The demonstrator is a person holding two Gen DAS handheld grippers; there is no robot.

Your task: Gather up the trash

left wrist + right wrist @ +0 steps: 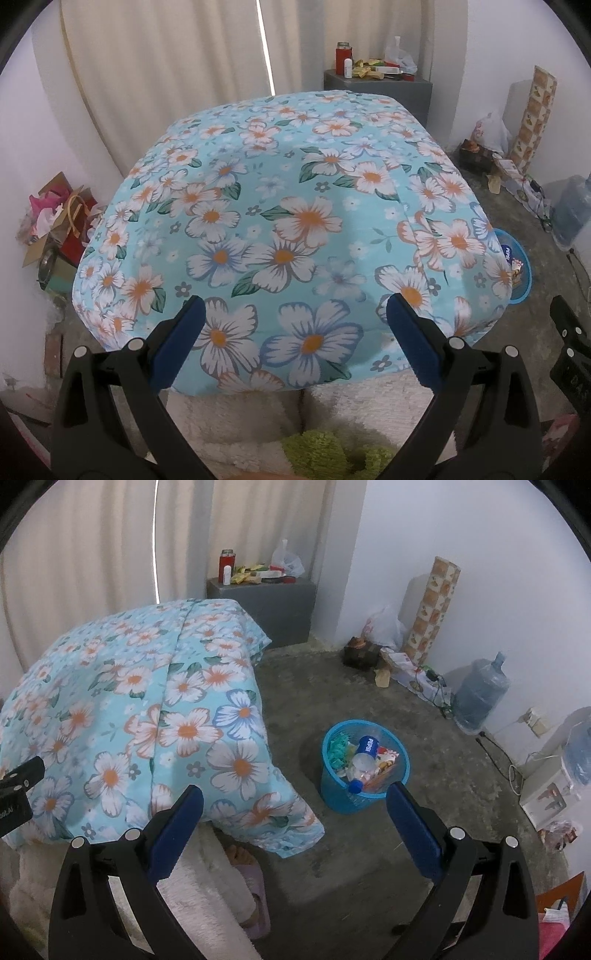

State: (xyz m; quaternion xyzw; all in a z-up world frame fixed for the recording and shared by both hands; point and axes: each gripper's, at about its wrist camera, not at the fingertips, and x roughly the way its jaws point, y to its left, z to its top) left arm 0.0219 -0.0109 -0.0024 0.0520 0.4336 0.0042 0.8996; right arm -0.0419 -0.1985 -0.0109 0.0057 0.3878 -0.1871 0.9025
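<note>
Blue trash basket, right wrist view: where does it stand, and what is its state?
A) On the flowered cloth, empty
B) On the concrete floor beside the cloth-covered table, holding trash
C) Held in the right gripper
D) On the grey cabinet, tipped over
B: the blue trash basket stands upright on the concrete floor beside the flowered cloth, with a Pepsi bottle and wrappers inside.
</note>
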